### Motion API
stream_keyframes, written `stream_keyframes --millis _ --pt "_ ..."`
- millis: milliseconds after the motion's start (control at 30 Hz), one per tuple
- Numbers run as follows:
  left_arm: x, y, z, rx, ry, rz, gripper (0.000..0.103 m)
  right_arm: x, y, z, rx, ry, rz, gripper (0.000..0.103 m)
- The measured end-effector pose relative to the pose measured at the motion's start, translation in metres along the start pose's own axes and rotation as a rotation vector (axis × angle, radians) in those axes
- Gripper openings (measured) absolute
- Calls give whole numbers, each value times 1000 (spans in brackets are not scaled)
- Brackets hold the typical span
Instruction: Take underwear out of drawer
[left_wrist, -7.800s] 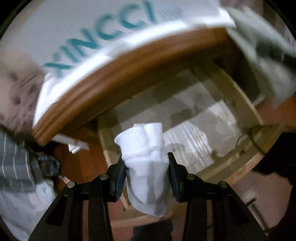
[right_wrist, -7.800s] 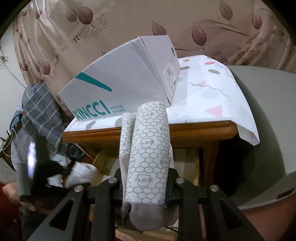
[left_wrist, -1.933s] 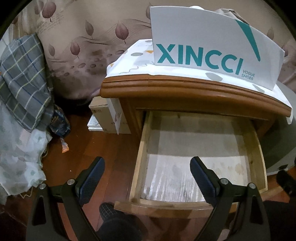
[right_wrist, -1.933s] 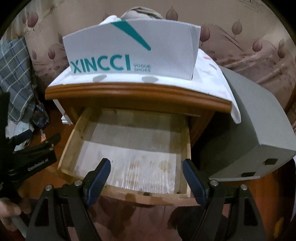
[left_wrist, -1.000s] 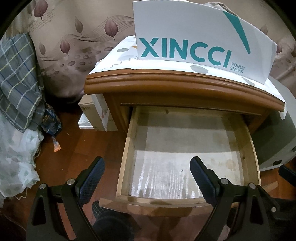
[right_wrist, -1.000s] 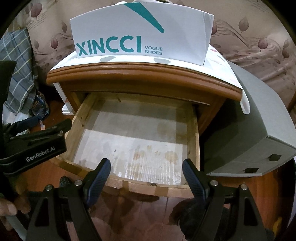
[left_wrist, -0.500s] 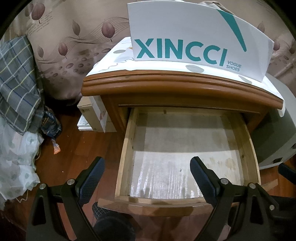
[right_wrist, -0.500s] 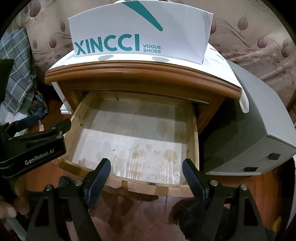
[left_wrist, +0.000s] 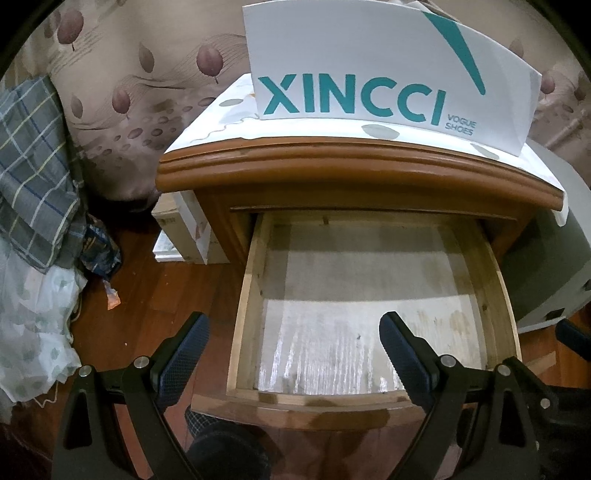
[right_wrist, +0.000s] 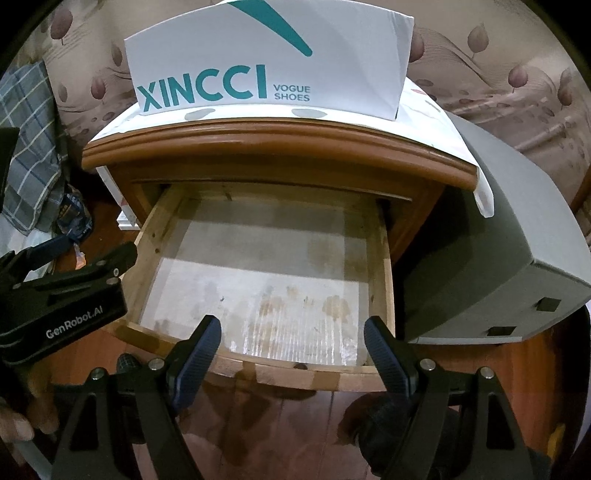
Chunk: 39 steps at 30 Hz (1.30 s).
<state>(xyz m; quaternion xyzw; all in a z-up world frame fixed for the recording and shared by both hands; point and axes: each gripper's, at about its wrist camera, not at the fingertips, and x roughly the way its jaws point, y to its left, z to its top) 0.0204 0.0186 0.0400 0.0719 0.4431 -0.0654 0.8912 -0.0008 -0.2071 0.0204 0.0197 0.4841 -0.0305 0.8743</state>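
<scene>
Two views, taken in turn:
Left wrist view: left hand-held gripper (left_wrist: 291, 334) spread wide with nothing in it, where it earlier pinched a white roll; drawer (left_wrist: 251, 295) at centre frame now bare.
Right wrist view: right hand-held gripper (right_wrist: 291, 338) gaping and unloaded, its patterned roll gone; underwear nowhere visible.
Meaning: emptying looks finished.
</scene>
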Motion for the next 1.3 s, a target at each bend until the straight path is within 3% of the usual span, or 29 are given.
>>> stream_keyframes --millis 933,1300 --pt "8 -13 -6 42 29 -31 92 6 -2 0 -2 18 6 82" --pt "2 -19 -7 75 -1 -9 93 7 -2 -1 -6 15 -1 82"
